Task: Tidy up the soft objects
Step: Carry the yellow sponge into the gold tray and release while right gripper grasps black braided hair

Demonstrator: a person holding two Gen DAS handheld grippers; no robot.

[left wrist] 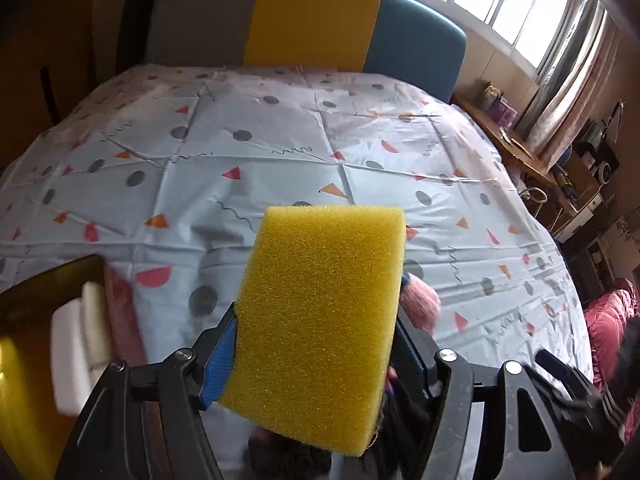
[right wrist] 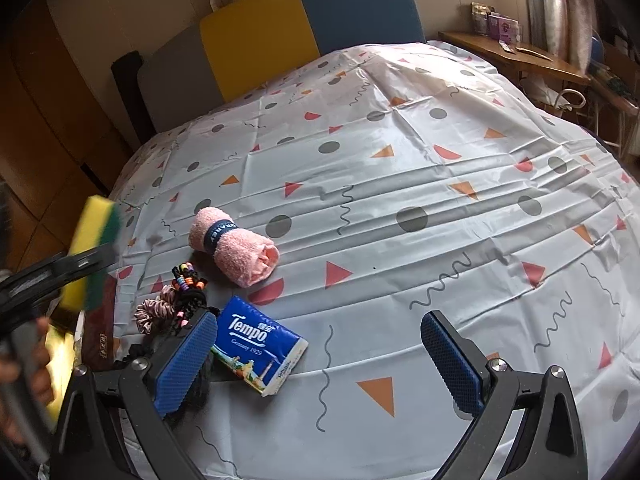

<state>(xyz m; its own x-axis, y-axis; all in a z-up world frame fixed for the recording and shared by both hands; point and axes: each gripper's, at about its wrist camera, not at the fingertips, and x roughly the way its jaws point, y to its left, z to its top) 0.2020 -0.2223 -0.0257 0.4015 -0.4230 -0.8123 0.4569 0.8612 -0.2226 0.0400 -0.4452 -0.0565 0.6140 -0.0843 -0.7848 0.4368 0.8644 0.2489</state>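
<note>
My left gripper (left wrist: 316,344) is shut on a yellow sponge (left wrist: 324,312) with a green scouring side and holds it above the table; it also shows in the right wrist view (right wrist: 94,252) at the far left. My right gripper (right wrist: 320,356) is open and empty, low over the patterned tablecloth (right wrist: 400,184). A rolled pink towel (right wrist: 236,246) lies left of centre. A blue Tempo tissue pack (right wrist: 260,346) lies by my right gripper's left finger (right wrist: 184,364). A pile of hair ties and scrunchies (right wrist: 176,300) lies left of the pack.
A box with white foam pieces (left wrist: 80,336) sits blurred at the table's left edge. A yellow, blue and grey headboard (right wrist: 304,20) stands behind the table. A wooden shelf with small items (right wrist: 512,48) is at the far right.
</note>
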